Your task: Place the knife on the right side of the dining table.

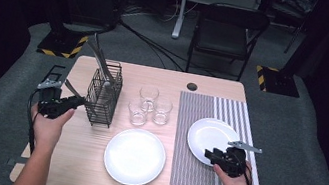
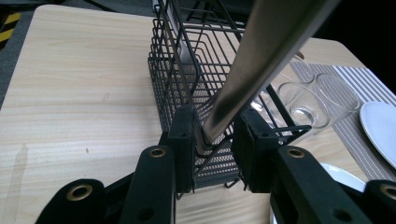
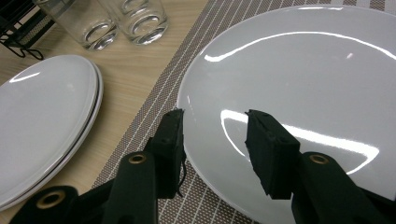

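A black wire cutlery basket [image 1: 103,97] [image 2: 187,70] stands at the table's left and holds several metal utensils. My left gripper [image 1: 79,101] [image 2: 214,128] is just left of it, shut on the end of a metal utensil [image 1: 70,87] [image 2: 261,56] that slants across the basket. A white plate [image 1: 212,131] [image 3: 303,70] lies on a striped placemat [image 1: 188,177] [image 3: 154,107]. My right gripper [image 1: 208,154] [image 3: 215,123] hovers open over that plate's near left rim, its jaws either side of the edge.
Two stacked white plates [image 1: 135,157] [image 3: 42,116] lie at the front centre of the wooden table [image 1: 70,158]. Three empty glasses [image 1: 149,96] [image 2: 303,100] [image 3: 93,21] stand between basket and placemat. A black chair [image 1: 228,32] is beyond the far edge.
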Motion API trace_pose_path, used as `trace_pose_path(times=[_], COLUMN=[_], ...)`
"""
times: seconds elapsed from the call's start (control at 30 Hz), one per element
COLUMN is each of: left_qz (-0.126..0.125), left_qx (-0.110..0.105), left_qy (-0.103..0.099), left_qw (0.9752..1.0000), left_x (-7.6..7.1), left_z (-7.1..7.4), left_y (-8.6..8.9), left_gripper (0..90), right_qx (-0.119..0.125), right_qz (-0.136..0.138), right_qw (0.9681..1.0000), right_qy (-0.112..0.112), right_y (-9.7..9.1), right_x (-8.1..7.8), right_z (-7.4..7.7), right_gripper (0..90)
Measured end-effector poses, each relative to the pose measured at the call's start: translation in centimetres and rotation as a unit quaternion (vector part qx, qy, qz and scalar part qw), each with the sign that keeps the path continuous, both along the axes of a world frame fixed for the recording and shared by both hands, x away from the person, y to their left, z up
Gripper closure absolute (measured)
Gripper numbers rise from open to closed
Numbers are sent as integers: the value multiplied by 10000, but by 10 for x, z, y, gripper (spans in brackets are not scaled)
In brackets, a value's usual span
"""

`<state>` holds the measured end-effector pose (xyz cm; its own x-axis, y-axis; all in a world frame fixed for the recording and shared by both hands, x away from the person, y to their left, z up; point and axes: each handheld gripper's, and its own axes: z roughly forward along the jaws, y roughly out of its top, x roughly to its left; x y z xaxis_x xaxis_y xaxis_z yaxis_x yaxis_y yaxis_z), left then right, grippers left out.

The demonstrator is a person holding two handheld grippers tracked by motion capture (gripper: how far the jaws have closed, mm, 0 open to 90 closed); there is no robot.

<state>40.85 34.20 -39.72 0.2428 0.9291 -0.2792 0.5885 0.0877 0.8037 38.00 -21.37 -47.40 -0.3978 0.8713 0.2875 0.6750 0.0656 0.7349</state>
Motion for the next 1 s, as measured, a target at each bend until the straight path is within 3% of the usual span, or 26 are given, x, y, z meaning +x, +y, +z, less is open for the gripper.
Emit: trace_pose_path(times=[0.43, 0.63, 1.0], left_qz=[-12, 46, 165], left_qx=[85, 269, 414], left_qy=[-146, -176, -315], left_qw=[9999, 9995, 9985], left_x=[4, 7, 14], left_z=[1, 3, 2], left_y=[-3, -6, -10], left_gripper=[767, 787, 805], right_qx=[9, 19, -3], right_qz=[8, 7, 22], right_qw=[10000, 10000, 10000], right_qy=[17, 23, -1], right_y=[0, 0, 0], right_x=[0, 0, 1], right_z=[-1, -1, -1], right_gripper=[563, 563, 563])
